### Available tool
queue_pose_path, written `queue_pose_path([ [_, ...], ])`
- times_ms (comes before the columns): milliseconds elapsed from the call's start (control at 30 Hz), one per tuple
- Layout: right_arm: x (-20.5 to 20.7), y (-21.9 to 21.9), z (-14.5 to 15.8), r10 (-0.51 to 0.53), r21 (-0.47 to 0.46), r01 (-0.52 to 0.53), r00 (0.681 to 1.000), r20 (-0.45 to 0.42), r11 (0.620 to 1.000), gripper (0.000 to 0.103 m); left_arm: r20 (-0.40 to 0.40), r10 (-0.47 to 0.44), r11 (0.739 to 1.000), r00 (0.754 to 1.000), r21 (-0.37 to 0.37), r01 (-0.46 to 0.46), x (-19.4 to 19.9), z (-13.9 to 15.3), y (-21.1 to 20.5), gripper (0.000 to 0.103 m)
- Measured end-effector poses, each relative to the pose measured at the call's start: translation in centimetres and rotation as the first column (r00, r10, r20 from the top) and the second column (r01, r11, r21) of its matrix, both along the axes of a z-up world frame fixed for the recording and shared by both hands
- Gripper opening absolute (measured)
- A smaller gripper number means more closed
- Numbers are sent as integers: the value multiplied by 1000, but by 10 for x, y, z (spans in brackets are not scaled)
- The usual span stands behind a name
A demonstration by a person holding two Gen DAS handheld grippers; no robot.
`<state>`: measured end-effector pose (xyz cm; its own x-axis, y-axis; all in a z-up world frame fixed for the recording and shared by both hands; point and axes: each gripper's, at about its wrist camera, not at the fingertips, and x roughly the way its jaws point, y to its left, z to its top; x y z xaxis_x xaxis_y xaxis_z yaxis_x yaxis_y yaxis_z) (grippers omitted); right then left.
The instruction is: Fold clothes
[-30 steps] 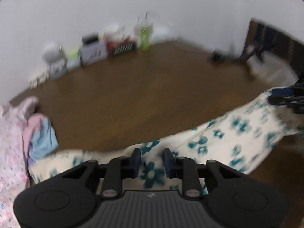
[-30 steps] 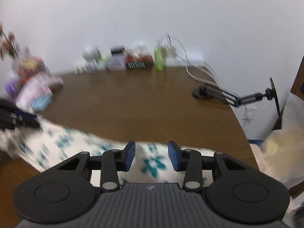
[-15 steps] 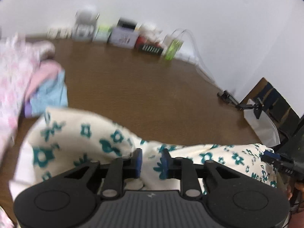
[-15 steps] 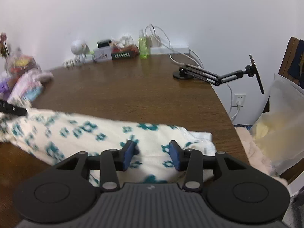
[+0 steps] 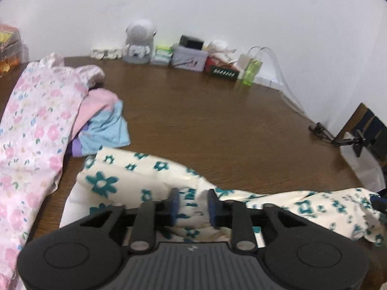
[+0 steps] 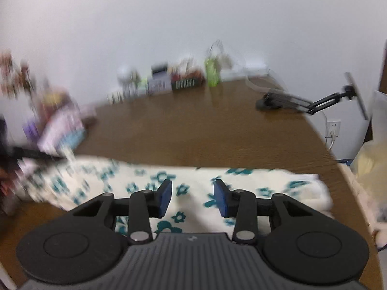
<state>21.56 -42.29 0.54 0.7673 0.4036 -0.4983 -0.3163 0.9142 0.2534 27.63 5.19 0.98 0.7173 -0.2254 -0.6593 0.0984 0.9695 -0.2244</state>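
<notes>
Brown wooden table (image 5: 217, 125) — plain white wall (image 5: 217, 7).

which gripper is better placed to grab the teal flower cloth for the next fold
Left, probably: the left gripper has bunched teal-flower cloth between its opening jaws, while the right gripper hangs open over flat cloth.

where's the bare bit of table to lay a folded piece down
The widest bare wood runs between the teal-flowered garment in front and the row of clutter along the wall. It stretches right toward the black arm stand. The left end is crowded by the pink floral cloth and the pink-and-blue pile.
</notes>
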Motion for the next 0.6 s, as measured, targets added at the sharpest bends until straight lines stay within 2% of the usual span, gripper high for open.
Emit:
queue_pose_path([
  [33, -10, -9, 7, -3, -29, 3, 1000, 16, 1000, 45, 23, -29, 999, 999, 21, 28, -3, 8, -9, 50],
  [100, -22, -16, 17, 13, -122, -10, 1000, 23, 992, 48, 61, -128, 990, 990, 60, 124, -10, 23, -37, 57],
  [167, -32, -16, 18, 51, -223, -50, 999, 0, 974, 48, 79, -255, 965, 964, 82, 248, -16, 36, -74, 65],
  [200, -36, -13, 17, 71, -273, -71, 997, -10, 959, 48, 86, -325, 943, 942, 99, 317, -20, 41, -96, 70],
  [267, -45, -3, 14, 115, -375, -114, 993, -20, 920, 48, 87, -463, 881, 882, 155, 447, -26, 45, -145, 71],
  [367, -54, 17, 13, 193, -512, -178, 981, -24, 840, 48, 46, -632, 749, 773, 291, 595, -38, 39, -223, 70],
  [433, -56, 27, 11, 246, -592, -215, 969, -29, 777, 50, -1, -703, 661, 711, 369, 654, -42, 28, -267, 59],
  [500, -55, 33, 10, 278, -647, -234, 960, -35, 725, 51, -38, -739, 599, 672, 417, 683, -44, 17, -296, 51],
  [533, -55, 34, 10, 295, -666, -245, 955, -39, 705, 52, -50, -752, 576, 658, 436, 692, -43, 11, -304, 47],
  [600, -54, 34, 9, 321, -682, -264, 946, -45, 682, 54, -67, -777, 535, 626, 455, 712, -45, 4, -314, 47],
])
